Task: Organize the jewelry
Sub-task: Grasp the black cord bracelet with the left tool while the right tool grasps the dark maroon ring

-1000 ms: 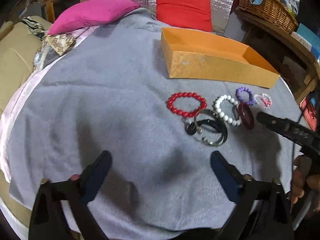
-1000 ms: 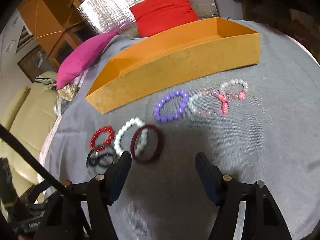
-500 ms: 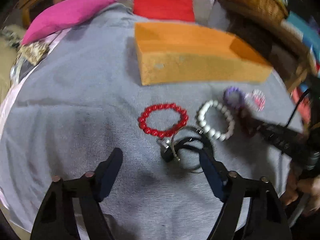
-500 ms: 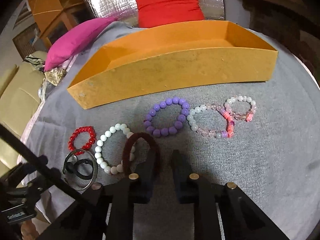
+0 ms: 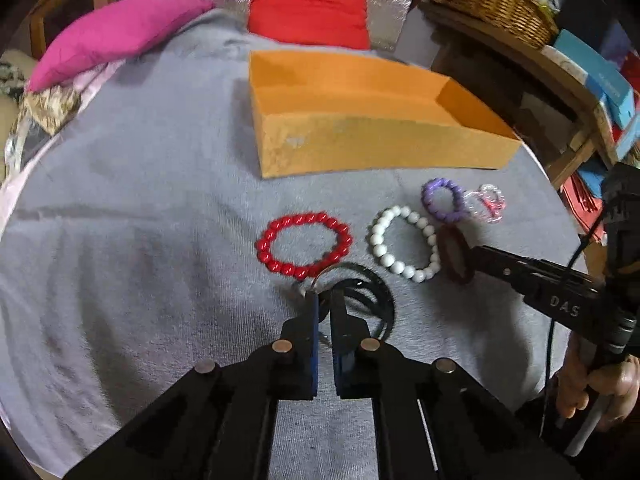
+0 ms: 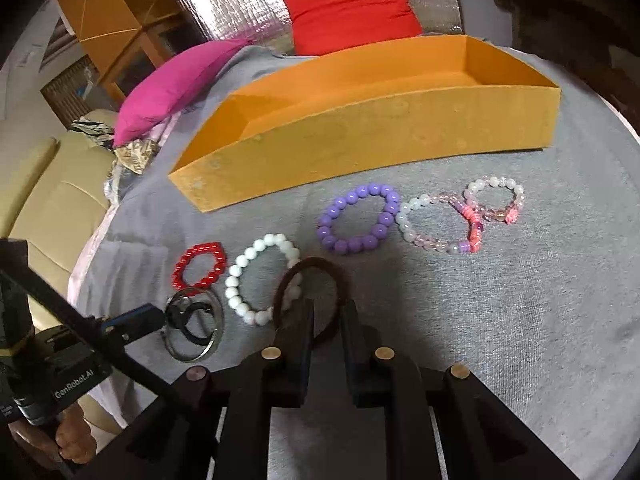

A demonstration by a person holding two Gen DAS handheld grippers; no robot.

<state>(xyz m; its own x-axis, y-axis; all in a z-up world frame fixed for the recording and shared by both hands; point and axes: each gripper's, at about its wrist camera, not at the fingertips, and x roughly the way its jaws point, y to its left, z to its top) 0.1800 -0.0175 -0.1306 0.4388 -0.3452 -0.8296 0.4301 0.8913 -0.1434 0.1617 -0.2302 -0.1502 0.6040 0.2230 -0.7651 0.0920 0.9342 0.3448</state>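
While spread on grey cloth surface [image 5: 140, 240] before long orange cardboard box [image 6: 360, 136]: left gripper [image 5: 325, 300] jaws clamped on black/silver bangle cluster [image 6: 194, 326]; right gripper [image 6: 326, 312] jaws clamped on dark maroon fabric ring [image 6: 308, 266].

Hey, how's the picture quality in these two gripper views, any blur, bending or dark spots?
Left wrist view: slight motion smear on the black bracelets and grey cloth; fisheye bows the orange box. Right wrist view: sharper, a dark shadow on the cloth by the maroon ring, the box curved, corners vignetted black.
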